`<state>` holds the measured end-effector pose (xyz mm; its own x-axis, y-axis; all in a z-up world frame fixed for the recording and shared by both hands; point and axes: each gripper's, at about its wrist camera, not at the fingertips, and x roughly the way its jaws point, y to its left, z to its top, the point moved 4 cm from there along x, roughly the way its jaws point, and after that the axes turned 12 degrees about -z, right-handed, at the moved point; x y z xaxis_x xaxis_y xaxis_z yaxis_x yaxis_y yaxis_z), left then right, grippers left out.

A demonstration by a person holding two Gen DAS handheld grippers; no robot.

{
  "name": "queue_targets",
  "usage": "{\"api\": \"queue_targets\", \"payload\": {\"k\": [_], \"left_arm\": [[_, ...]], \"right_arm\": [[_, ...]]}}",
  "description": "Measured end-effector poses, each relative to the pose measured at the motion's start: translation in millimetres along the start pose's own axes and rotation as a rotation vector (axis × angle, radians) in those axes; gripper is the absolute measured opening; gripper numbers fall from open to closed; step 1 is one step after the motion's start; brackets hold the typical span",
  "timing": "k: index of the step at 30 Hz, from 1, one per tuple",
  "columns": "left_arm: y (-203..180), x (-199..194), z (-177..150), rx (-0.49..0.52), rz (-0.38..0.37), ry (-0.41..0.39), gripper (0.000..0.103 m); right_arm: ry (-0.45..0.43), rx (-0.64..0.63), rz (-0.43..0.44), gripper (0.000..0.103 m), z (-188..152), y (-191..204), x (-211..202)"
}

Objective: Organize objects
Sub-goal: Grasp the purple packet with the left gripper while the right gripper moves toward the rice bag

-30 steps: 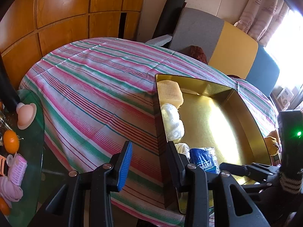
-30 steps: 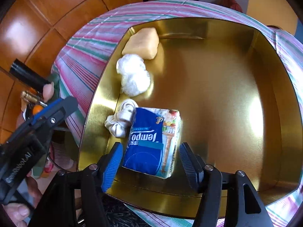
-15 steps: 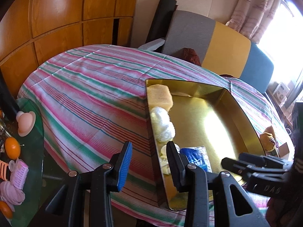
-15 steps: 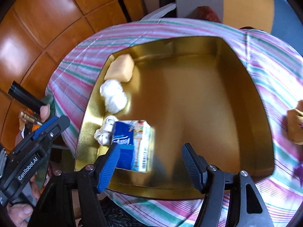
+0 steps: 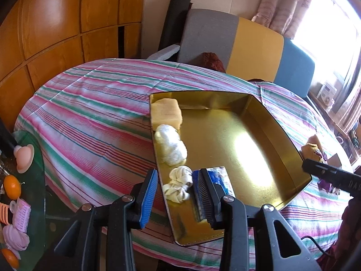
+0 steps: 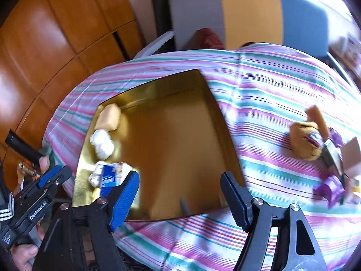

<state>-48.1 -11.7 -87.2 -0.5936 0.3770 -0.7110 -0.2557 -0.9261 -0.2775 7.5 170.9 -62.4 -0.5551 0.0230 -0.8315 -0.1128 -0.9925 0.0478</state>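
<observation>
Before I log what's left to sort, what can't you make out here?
- Pile beside the gold tray, right wrist view: motion blur; only a tan fuzzy thing and purple pieces read.
- Blue tissue pack, left wrist view: partly behind that gripper's fingers.
- Side-table clutter, left wrist view: cut by the frame edge.
- Shelf items by the window: overexposed, too small.

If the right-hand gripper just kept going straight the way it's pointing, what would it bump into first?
Probably the bare floor of the shallow gold metal tray, which fills the gap between the open right gripper and nothing else; depth is hard to judge.
</observation>
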Motion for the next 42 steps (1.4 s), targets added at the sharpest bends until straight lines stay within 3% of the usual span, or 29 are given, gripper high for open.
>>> {"api": "queue_targets", "payload": {"k": [12, 19, 28, 31, 34, 38, 42], "left_arm": [[-34.8, 11.0, -4.6, 0.08, -0.034, 0.043, 0.037], [-59.4, 17.7, -2.2, 0.138, -0.074, 0.061, 0.037], [-115.2, 29.8, -3.1, 0.259, -0.171, 0.102, 0.037], [-139.3, 35.0, -5.0, 0.308, -0.213, 0.126, 0.037], [-168.8, 41.9, -10.0, 0.367, -0.264, 0.155, 0.037], [-214.3, 53.6, -22.8, 0.454, -0.366, 0.22, 0.037], [-251.2, 72.9, -34.5, 0.435, -0.487, 0.338, 0.037]], "right_arm": [[0.005, 0.179, -0.132, 0.076, -10.8, -103.8, -6.7], [-0.02, 0.289, -0.245, 0.076, -11.8, -184.1, -20.9], [-0.105, 0.573, -0.446, 0.08, -26.2, -310.9, -47.5], [-0.09, 0.722, -0.435, 0.08, -46.8, -342.2, -43.0], [-0.083, 0.858, -0.339, 0.08, -56.8, -359.1, -42.7], [-0.093, 0.892, -0.312, 0.082, -56.9, -362.8, -45.4], [-0.077, 0.893, -0.285, 0.082, -56.2, -361.1, -41.2]]}}
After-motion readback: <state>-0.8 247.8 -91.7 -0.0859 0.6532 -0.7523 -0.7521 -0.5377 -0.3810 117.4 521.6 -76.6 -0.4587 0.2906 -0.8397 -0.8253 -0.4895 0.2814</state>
